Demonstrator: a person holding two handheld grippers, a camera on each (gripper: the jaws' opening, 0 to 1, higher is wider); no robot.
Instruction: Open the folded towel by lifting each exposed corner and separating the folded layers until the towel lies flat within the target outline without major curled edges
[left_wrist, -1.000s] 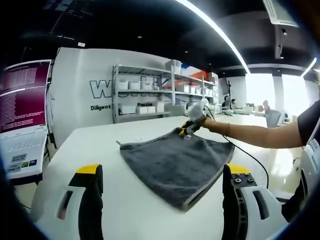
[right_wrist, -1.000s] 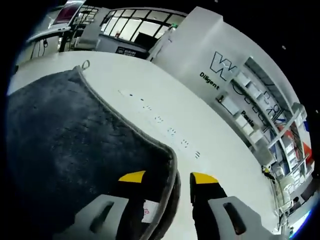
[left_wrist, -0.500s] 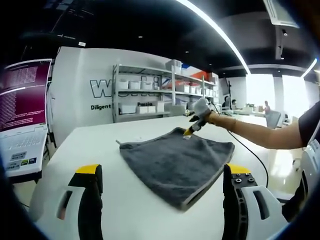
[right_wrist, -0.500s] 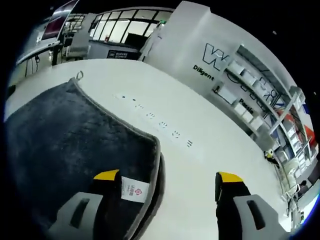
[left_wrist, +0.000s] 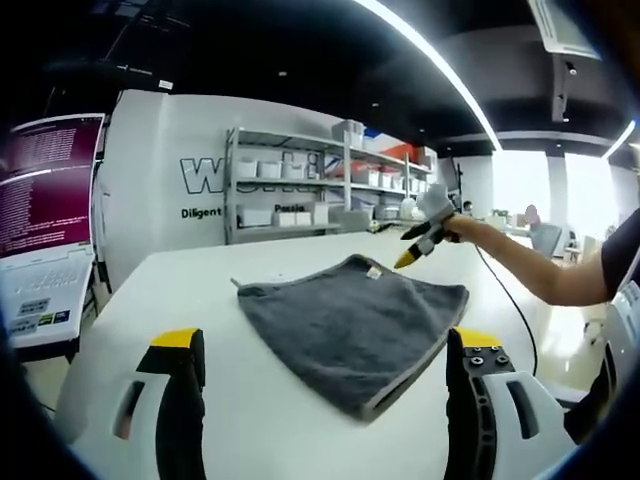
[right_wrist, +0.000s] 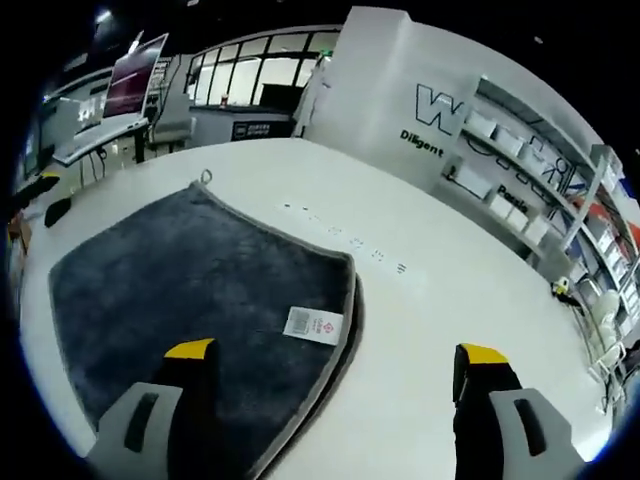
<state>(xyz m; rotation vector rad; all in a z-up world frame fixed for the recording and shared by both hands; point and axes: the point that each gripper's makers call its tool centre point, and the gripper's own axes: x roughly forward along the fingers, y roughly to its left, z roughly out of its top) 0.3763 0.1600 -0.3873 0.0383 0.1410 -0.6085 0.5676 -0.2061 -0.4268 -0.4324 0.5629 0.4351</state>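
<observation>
Since a second ago the right gripper (right_wrist: 330, 362) has let go of the far corner of the grey terry towel with a paler hemmed edge (right_wrist: 190, 290) and lifted away from it; its yellow-tipped jaws, which were pinching the hem, now stand wide apart above the cloth with nothing between them. In the left gripper view that same gripper (left_wrist: 408, 256) hangs in the air just beyond the towel's far corner, held out on the person's bare forearm (left_wrist: 520, 265) with a black cable trailing from it. The left gripper (left_wrist: 320, 350) has stayed put, its jaws spread wide and empty, near the towel's nearest corner but not touching it. The towel (left_wrist: 350, 320) lies flat on the white tabletop (left_wrist: 200, 290), one small white care label (right_wrist: 313, 324) showing face up at the corner just released (a hanging loop sits at the adjacent corner). Beside the towel's long edge a row of small dark marks (right_wrist: 350, 240) runs along the tabletop. Behind the table stand white shelving racks with boxes (left_wrist: 310, 190).
</observation>
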